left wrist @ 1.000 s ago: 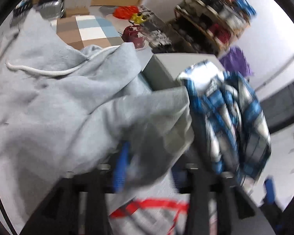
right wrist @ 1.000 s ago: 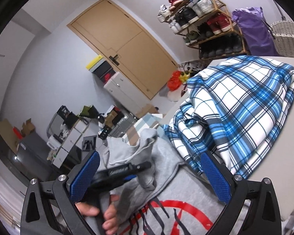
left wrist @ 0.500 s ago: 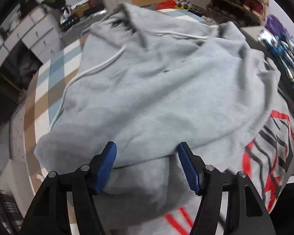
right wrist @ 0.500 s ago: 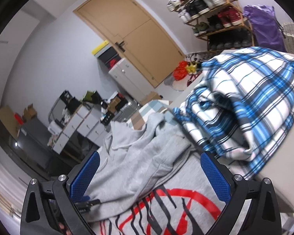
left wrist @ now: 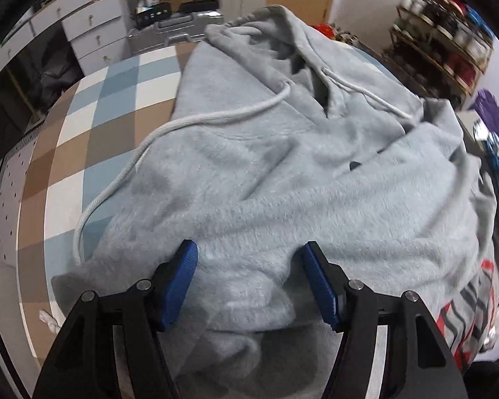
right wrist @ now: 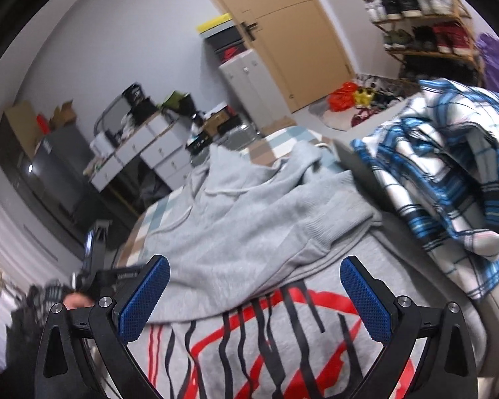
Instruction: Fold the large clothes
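Observation:
A large grey hoodie (left wrist: 282, 153) lies spread on a checked cloth (left wrist: 93, 109), hood and white drawstring at the far end. It carries a red and black print (right wrist: 282, 339). A sleeve is folded across the body (right wrist: 249, 232). My left gripper (left wrist: 249, 276) is open, its blue pads on either side of a bunched fold of the hoodie's near edge. My right gripper (right wrist: 254, 294) is open and empty, hovering over the print. The left gripper also shows at the left of the right wrist view (right wrist: 96, 259).
A blue and white plaid shirt (right wrist: 449, 173) is heaped on a grey surface right of the hoodie. White drawers (left wrist: 83, 30) and a suitcase (left wrist: 179, 30) stand beyond the table. A shoe rack (right wrist: 415, 16) and a door are at the back right.
The left gripper let the sleeve go after carrying it across, opened, and swung left to the hoodie's near edge. The right gripper tilted down a little and stayed open.

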